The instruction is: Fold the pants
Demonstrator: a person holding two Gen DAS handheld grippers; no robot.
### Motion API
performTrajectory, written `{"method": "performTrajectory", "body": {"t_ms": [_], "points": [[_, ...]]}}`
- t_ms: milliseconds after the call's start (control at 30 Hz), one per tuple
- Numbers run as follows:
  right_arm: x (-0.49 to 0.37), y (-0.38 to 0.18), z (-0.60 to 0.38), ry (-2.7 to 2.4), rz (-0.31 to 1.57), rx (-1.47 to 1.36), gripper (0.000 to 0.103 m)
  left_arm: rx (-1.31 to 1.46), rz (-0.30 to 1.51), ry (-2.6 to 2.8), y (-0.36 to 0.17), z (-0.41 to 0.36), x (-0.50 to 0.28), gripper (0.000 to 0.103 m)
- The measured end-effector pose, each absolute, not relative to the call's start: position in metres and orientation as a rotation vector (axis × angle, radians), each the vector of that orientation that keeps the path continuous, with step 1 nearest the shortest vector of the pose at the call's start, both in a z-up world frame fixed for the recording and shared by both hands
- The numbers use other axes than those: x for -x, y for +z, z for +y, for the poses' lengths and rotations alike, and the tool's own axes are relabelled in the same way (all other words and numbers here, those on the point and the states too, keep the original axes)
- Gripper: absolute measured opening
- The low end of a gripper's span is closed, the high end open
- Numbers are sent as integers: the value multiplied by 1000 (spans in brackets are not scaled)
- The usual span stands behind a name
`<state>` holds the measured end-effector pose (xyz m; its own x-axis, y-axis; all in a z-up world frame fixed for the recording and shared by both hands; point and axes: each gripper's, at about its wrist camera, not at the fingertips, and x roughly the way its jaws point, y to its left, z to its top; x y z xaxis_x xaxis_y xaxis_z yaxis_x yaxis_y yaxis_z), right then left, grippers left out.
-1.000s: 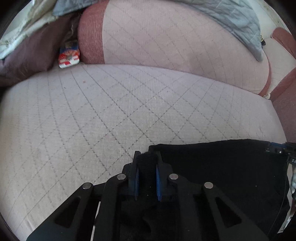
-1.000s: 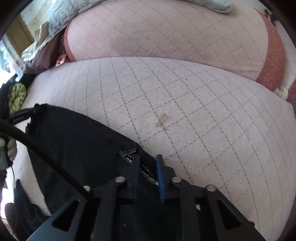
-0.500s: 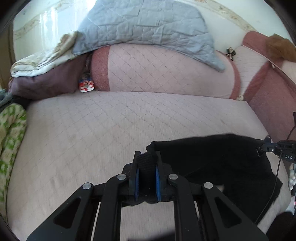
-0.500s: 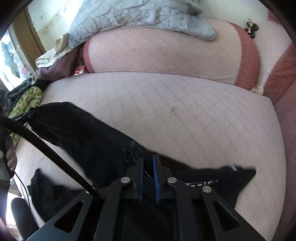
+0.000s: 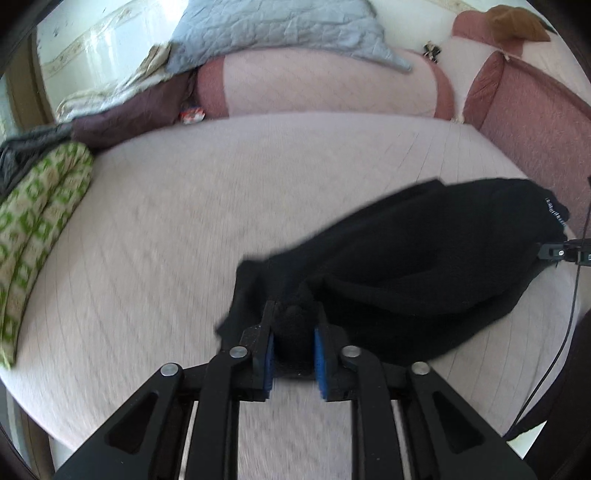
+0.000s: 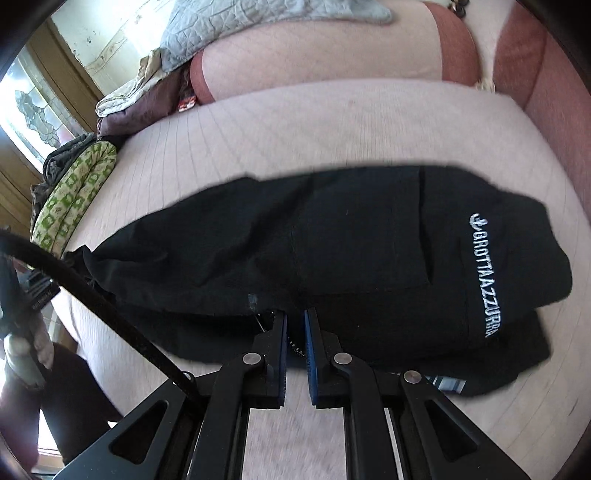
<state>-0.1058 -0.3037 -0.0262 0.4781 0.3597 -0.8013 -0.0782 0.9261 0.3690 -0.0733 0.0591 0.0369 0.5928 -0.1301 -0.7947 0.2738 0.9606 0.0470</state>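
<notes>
Nearest the left wrist camera, the left gripper point(image 5: 293, 338) pinches a thick bunch of the black pants point(image 5: 424, 273) between its blue pads, the cloth filling the gap between the fingers point(image 5: 267, 354). In the right wrist view, the right gripper point(image 6: 294, 332) has its fingers point(image 6: 280, 354) drawn close together on an edge of the pants point(image 6: 332, 258); a thin strip of fabric with what looks like a zipper sits between the pads, so it seems to be pinching that edge, though the narrow gap makes this less certain.

Holding the garment at two separate points probably lets the person keep it taut and carry one part over another. Both views are smeared by motion blur.

Just beyond the fingers, the pants lie in a loose, doubled-over heap on the quilted pink sofa seat point(image 5: 184, 221), with white lettering point(image 6: 484, 277) running along one side in the right view. They are bunched, not flat, so I judge the fold to be under way and not yet tidy.

Farther off, a green patterned cloth point(image 5: 40, 206) rests at the seat's left end. Against the backrest point(image 5: 325, 85) lies a grey quilted blanket point(image 5: 280, 29), with a small red and white packet point(image 5: 190, 112) tucked at its base.
</notes>
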Motion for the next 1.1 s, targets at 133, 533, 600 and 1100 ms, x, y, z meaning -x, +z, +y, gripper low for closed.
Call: {"method": "performTrajectory", "body": {"t_ms": [133, 533, 600, 1100], "points": [[115, -28, -300, 263, 1055, -293, 12, -102, 953, -216, 33, 80, 88, 36], [133, 36, -256, 299, 916, -176, 46, 314, 865, -120, 65, 145, 82, 49], [124, 43, -233, 358, 912, -179, 46, 351, 893, -116, 53, 141, 72, 49], [26, 43, -50, 681, 992, -25, 59, 531, 908, -25, 21, 180, 80, 50]]}}
